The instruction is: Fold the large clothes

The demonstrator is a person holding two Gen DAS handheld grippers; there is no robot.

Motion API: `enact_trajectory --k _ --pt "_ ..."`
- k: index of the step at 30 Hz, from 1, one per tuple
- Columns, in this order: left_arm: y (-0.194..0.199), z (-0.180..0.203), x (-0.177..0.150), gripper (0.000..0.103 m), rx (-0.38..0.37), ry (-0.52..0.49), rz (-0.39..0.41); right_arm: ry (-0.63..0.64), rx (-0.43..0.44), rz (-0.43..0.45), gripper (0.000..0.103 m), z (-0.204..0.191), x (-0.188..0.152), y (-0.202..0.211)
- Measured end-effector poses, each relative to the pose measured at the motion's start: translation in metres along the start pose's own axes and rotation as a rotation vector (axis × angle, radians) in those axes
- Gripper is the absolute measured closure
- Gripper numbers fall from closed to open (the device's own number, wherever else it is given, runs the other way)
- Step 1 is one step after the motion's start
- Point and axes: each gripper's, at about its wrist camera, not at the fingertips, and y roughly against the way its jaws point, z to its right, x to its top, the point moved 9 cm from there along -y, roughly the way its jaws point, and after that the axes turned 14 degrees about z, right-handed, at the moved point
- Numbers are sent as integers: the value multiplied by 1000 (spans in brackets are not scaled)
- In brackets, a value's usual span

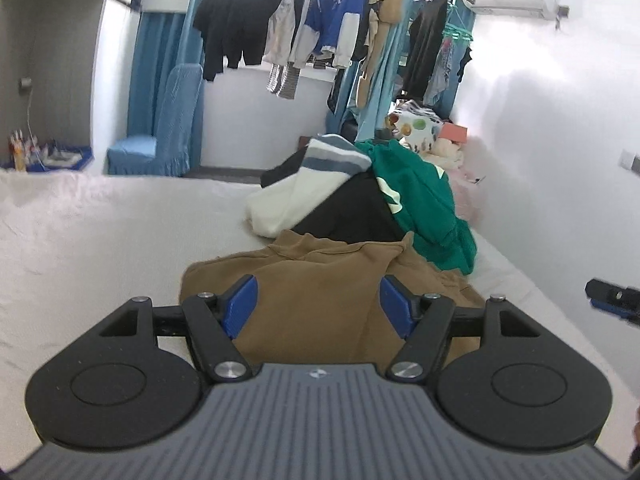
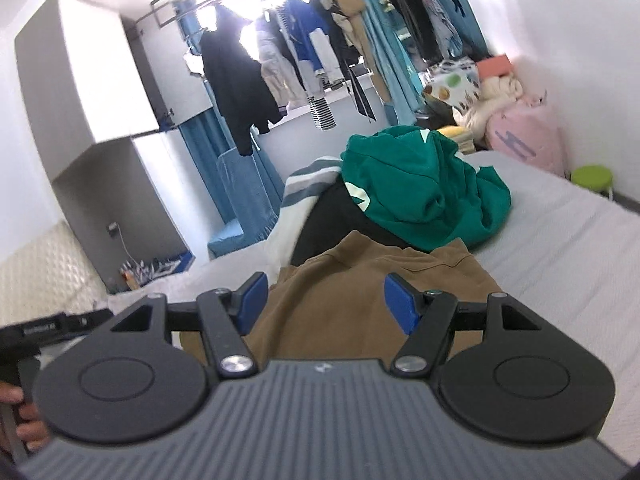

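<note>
A brown garment [image 1: 316,280] lies bunched on the white bed [image 1: 100,232], nearest to me. Behind it rises a pile: a black piece [image 1: 348,212], a green hoodie [image 1: 420,200] and a white sweater with grey stripes [image 1: 304,188]. My left gripper [image 1: 318,306] hovers above the near part of the brown garment, open, with nothing between its blue pads [image 1: 242,306]. My right gripper [image 2: 324,306] is also open and empty over the same brown garment [image 2: 352,296], with the green hoodie [image 2: 420,192] beyond. The right gripper's body shows at the left wrist view's right edge.
Clothes hang on a rail [image 1: 288,20] along the far window. A blue covered chair [image 1: 160,136] stands beyond the bed. Pillows, bags and a pink bundle [image 2: 524,136] crowd the head of the bed by the white wall. A green stool [image 2: 592,178] stands at the right.
</note>
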Motion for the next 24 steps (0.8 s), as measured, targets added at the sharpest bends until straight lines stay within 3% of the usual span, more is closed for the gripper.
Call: enact_trajectory --k 11,24 --pt "36 36 -19 30 -29 -68 30 156 13 3 35 -34 -25 25" --pt "55 53 -52 30 -29 -58 10 206 -9 -66 35 -29 -62 31"
